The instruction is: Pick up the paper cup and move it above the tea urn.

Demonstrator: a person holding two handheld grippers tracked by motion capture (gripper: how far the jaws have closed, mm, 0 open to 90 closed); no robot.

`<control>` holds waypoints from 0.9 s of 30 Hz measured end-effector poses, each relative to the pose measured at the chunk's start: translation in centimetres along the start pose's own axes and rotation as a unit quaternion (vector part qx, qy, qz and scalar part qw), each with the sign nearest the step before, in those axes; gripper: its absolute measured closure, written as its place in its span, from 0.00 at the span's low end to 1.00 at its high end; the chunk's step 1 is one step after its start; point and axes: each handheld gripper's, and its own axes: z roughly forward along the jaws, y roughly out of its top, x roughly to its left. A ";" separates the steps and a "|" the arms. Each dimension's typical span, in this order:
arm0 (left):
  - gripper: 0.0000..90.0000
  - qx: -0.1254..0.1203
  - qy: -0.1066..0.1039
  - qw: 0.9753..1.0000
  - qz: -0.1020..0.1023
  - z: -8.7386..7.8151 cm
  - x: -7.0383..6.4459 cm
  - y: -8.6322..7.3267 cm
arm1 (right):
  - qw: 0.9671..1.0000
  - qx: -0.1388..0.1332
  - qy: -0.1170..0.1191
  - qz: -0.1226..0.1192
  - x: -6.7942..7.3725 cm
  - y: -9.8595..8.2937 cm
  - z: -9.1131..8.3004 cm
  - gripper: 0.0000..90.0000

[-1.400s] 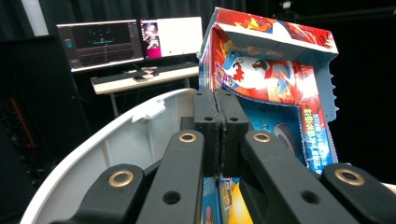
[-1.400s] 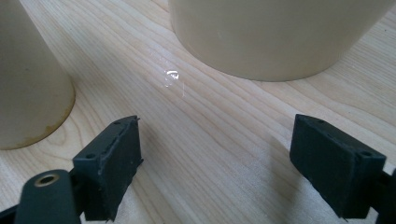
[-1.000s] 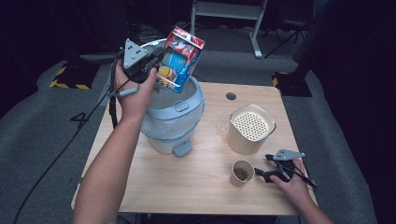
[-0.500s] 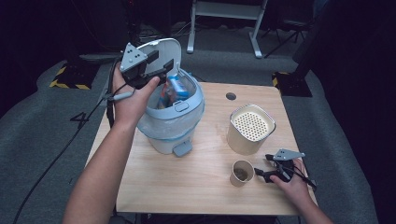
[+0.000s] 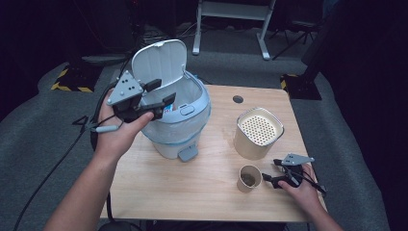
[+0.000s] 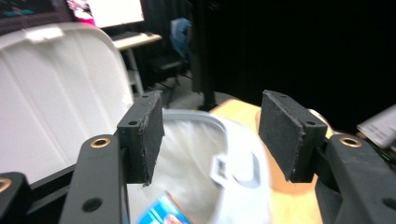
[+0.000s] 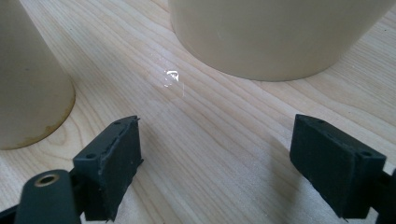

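Right now I am holding my left tongs (image 5: 161,100) wide and empty over the near-left rim of the pale blue bin (image 5: 185,127), whose white lid (image 5: 159,61) is standing open at the far side. Inside it a colourful packet (image 6: 161,213) is lying. My right tongs (image 5: 275,174), also wide and empty, are resting on the wooden surface (image 5: 192,187), just right of the small cup (image 5: 249,178) and near the perforated canister (image 5: 257,132).
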 end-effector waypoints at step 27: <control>0.43 0.139 -0.082 0.987 -0.012 0.8 -3.3 -15.5 | 0.999 -0.025 0.027 -0.002 1.2 -0.2 -2.7 0.26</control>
